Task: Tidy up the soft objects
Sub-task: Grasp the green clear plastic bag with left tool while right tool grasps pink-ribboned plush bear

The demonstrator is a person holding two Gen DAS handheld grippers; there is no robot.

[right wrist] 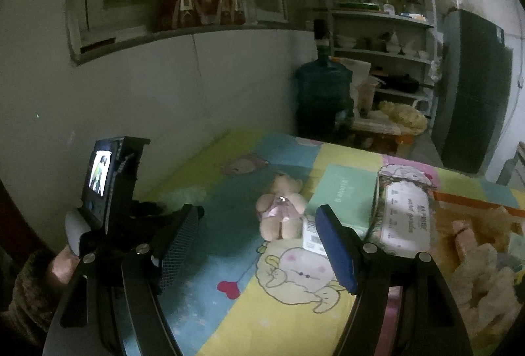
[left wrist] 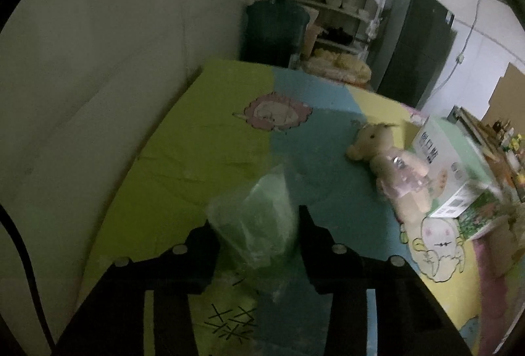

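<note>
A clear plastic bag (left wrist: 259, 221) with something soft and green inside lies on the colourful cartoon mat (left wrist: 203, 139). My left gripper (left wrist: 256, 219) is shut on it, one finger against each side of the bag. A cream teddy bear in a pink dress (left wrist: 390, 165) lies to the right, apart from the bag. In the right wrist view the same teddy bear (right wrist: 282, 208) lies just beyond my right gripper (right wrist: 258, 218), which stands open over the mat with nothing between its fingers. The left gripper's body and small screen (right wrist: 105, 188) show at the left, held by a hand (right wrist: 62, 264).
A pale green box (left wrist: 456, 165) lies beside the bear. A printed soft pack (right wrist: 407, 218) and several plush toys (right wrist: 479, 274) sit at the right. A wall runs along the mat's left edge. A water jug (right wrist: 321, 93), shelves and a dark fridge stand beyond the far edge.
</note>
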